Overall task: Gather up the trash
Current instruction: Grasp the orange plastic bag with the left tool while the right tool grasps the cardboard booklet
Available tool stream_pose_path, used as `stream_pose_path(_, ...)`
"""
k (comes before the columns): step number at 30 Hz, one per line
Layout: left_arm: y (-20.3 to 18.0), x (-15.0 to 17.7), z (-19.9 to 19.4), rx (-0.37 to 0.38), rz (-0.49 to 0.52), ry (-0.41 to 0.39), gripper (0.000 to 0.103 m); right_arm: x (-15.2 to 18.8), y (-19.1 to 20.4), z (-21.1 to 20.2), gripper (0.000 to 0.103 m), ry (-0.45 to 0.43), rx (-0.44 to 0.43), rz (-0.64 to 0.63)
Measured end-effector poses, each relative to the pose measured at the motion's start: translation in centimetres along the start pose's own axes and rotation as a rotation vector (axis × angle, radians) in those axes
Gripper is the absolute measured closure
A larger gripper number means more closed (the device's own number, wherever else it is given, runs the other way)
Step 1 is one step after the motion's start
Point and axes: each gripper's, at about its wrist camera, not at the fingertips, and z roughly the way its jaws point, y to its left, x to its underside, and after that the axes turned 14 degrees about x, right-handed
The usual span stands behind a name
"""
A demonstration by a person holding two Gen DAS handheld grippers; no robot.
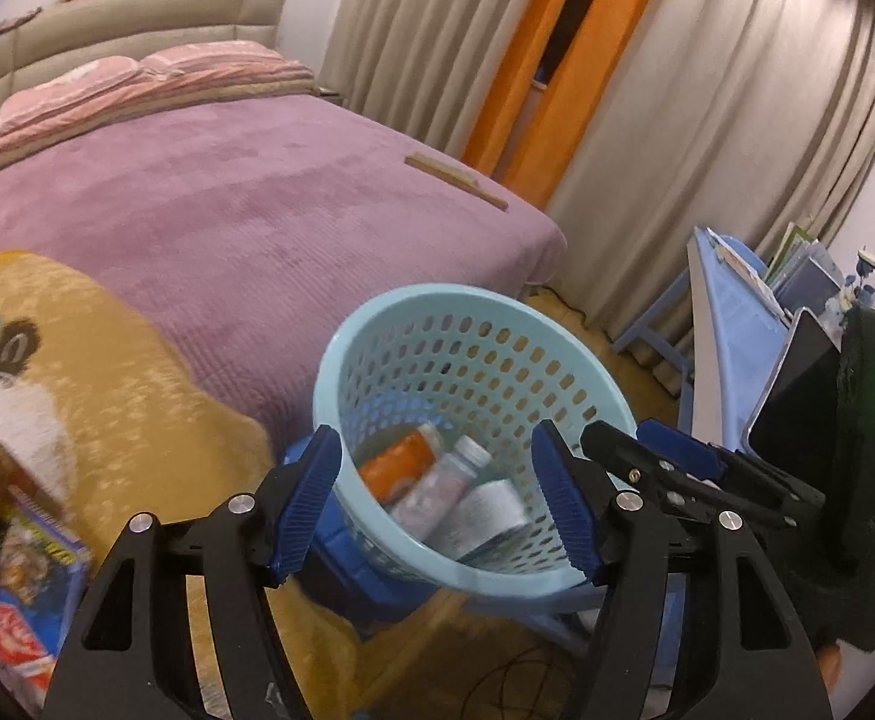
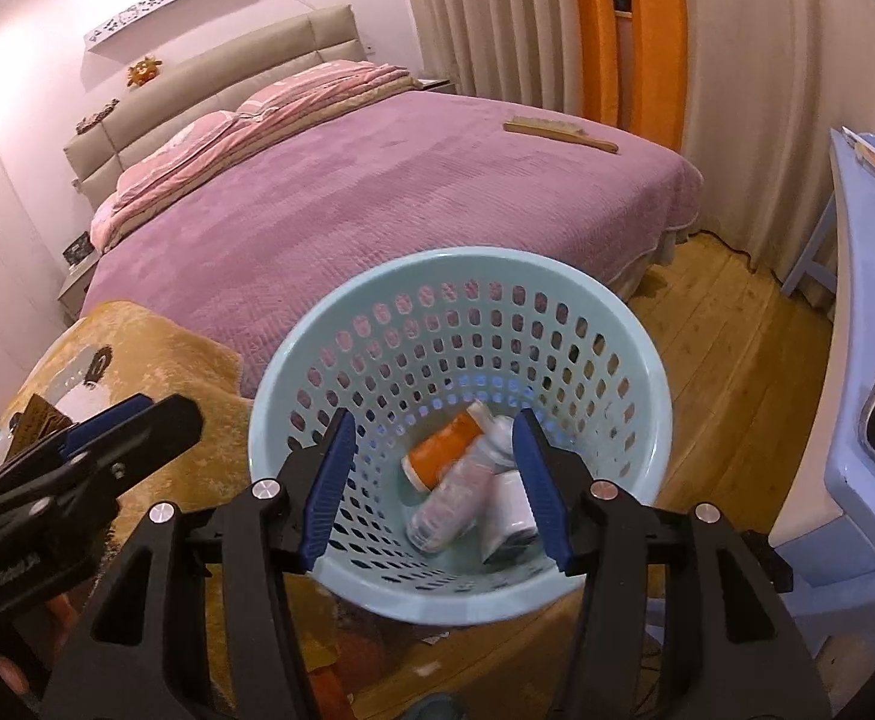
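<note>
A light blue perforated basket [image 1: 473, 324] [image 2: 461, 276] stands on a blue stool in front of the bed. Inside lie an orange bottle [image 1: 398, 465] [image 2: 443, 447], a clear bottle with a white cap [image 1: 437, 486] [image 2: 449, 507] and a white labelled container [image 1: 494, 510] [image 2: 506, 513]. My left gripper [image 1: 437, 501] is open and empty, its fingers on either side of the basket's near part. My right gripper [image 2: 434, 489] is open and empty above the basket's near rim. The right gripper shows in the left wrist view [image 1: 653, 456]; the left gripper shows in the right wrist view [image 2: 113, 438].
A bed with a purple cover [image 1: 245, 210] [image 2: 377, 198] fills the back, a wooden brush [image 1: 455, 180] [image 2: 560, 133] on it. A yellow plush blanket [image 1: 107, 372] [image 2: 155, 354] lies at left with colourful packets [image 1: 11, 576]. A blue table [image 1: 737, 336] [image 2: 869, 312] stands at right.
</note>
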Motion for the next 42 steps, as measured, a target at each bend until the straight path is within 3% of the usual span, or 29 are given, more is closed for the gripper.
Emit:
stream_pose_path(8, 1.5, 1.3, -7.1, -0.107, 0.009, -0.109, 0.039, 0.4, 4.3, -1.2, 0.049, -0.012, -0.078, -0.056)
stream_pose_path(15, 3.7, 3.1, -14.0, -0.243, -0.020, -0.199, 0.039, 1.8, 10.7, -3.4, 0.046, -0.046, -0.195, -0.168)
stream_pose_path(22, 7.4, 6.1, -21.6, -0.415, -0.105, -0.287, 0.026, 3.2, 17.1, -6.3, 0.028, -0.090, -0.305, -0.254)
stream_pose_path(27, 10.0, 9.1, -25.4, -0.530, -0.158, -0.306, 0.021, 3.9, 21.3, -6.5, 0.023, -0.072, -0.349, -0.303)
stream_pose_path(34, 13.3, 12.7, -26.9, -0.530, -0.257, -0.261, 0.020, 4.5, 25.7, -5.3, 0.018, 0.011, -0.363, -0.294)
stream_pose_path(42, 14.8, 14.3, -26.2, -0.515, -0.264, -0.210, 0.016, 3.9, 28.0, -2.7, 0.018, 0.098, -0.311, -0.262)
